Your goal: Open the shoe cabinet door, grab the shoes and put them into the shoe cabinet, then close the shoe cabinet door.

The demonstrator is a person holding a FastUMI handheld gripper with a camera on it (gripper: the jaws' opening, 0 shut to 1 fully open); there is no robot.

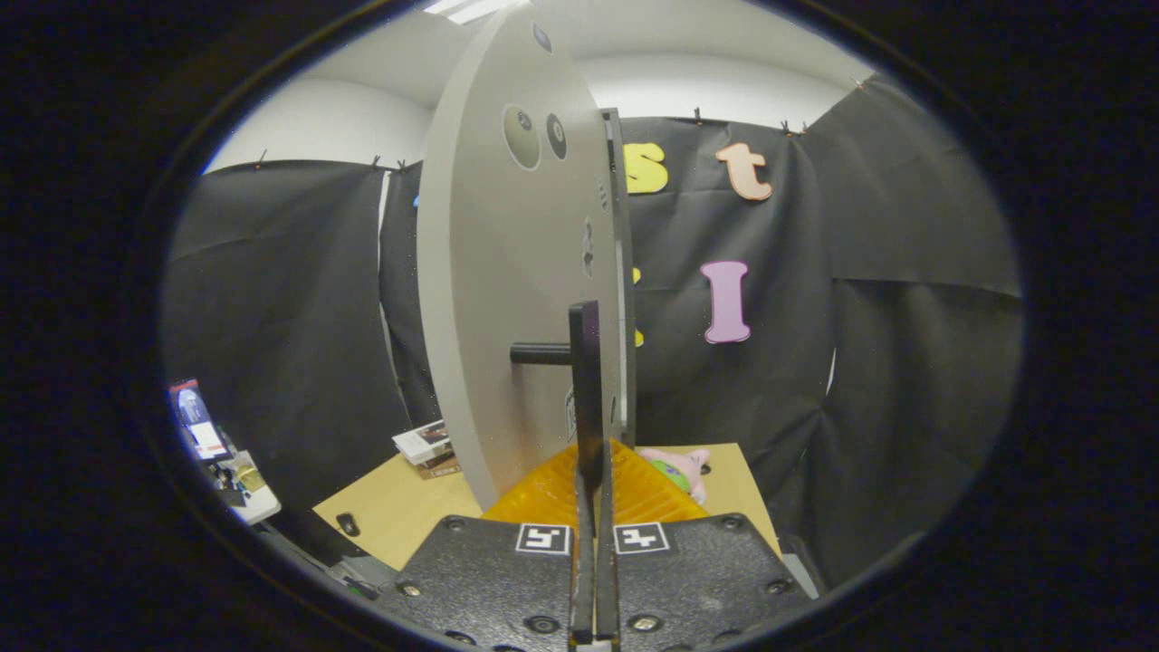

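Observation:
The grey shoe cabinet door [507,299] stands swung out and I see it almost edge-on, with round hinge holes near its top. Its black handle [585,380] is a vertical bar on a short stem sticking out from the door face. My gripper [593,466] is right under the door, shut on the lower end of that bar, with one finger [543,496] on each side of it. The door hides whatever lies behind it.
A wooden table [398,507] lies below, behind the door. On it sit a stack of books [426,445], a small black object [347,523] and a pink and green plush toy [679,468]. A cluttered desk with a screen [195,418] stands lower left.

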